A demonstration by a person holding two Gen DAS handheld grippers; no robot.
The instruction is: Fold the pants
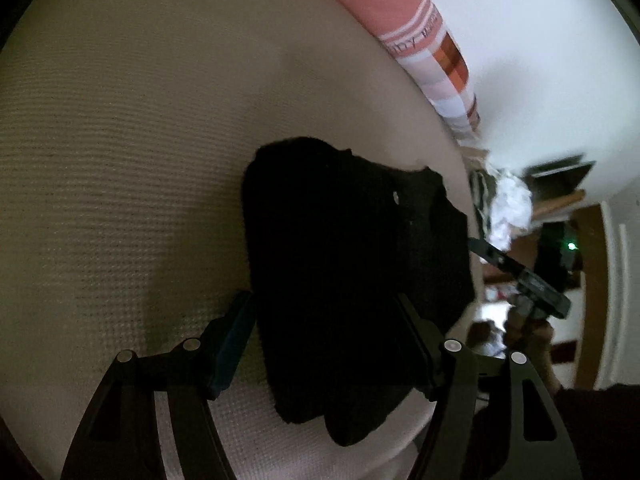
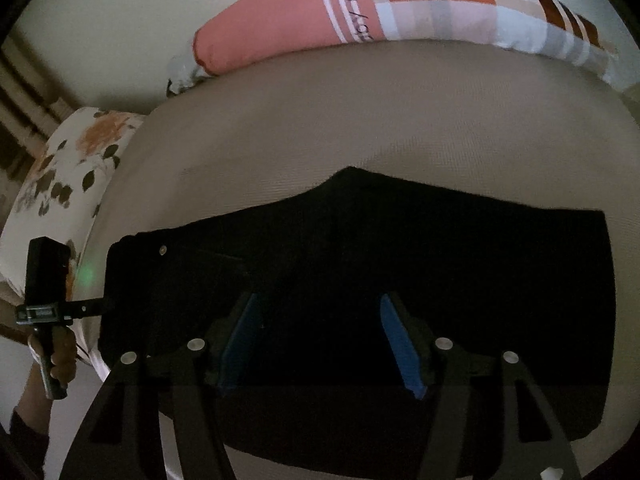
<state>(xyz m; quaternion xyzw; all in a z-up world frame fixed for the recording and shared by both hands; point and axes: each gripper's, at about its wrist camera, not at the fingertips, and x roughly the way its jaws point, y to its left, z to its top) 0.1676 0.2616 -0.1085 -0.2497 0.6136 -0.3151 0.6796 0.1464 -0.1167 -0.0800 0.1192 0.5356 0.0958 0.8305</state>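
Hovering spread over the pants (image 2: 360, 280), right claw (image 2: 320, 340) sat mid-cloth — long axis 3-to-9; left claw (image 1: 324, 344), spread, straddled the 9 o'clock end.

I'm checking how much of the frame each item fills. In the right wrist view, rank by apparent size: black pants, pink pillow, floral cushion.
1. black pants, largest, though nearest the camera
2. pink pillow
3. floral cushion, smallest, partly cut off at the edge
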